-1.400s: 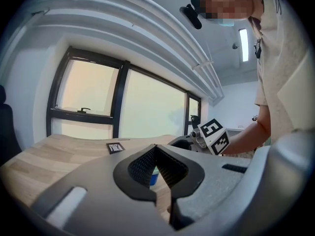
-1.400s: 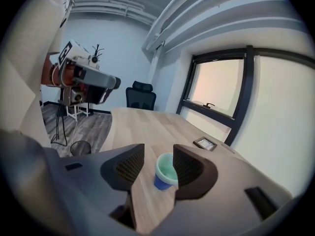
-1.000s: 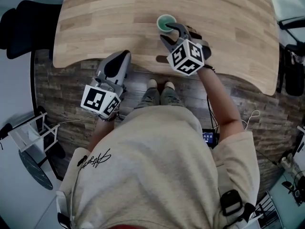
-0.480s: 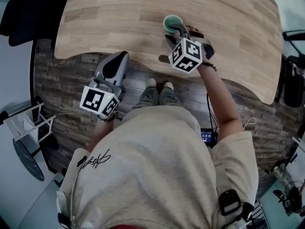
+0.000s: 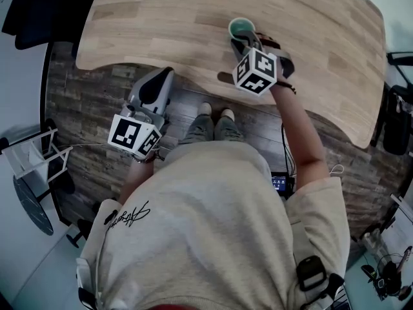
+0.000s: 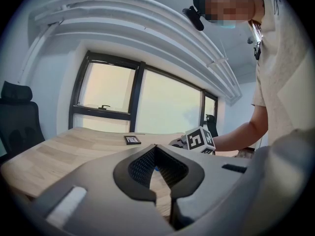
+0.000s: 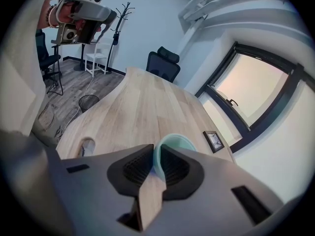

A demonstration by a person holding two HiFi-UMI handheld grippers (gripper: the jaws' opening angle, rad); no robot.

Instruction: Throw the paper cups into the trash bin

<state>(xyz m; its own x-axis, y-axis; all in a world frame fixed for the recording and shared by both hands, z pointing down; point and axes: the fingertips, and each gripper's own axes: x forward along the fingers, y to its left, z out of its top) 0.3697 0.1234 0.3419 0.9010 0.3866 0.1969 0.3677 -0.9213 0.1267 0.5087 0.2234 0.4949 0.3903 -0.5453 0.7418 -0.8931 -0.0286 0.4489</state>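
Cup (image 7: 175, 144), mint green and upright on the bench (image 7: 140, 100), has its near wall pinched between the right fingers (image 7: 134, 167), which have just been closing on it: one finger is outside the wall, the other inside the mouth. In the head view the cup (image 5: 242, 26) stands just ahead of those fingers (image 5: 240, 46), in from the bench's near edge. An oval slot (image 7: 87, 145) in the wood lies left of the fingers. Beyond the cup and to the right lies a small dark frame (image 7: 214, 140), and past the bench's far end stands a black chair (image 7: 165, 63). The left fingers (image 6: 140, 167) are pressed together at the tips with nothing between them, held level off the bench's near edge (image 5: 158, 89) and well apart from the cup.
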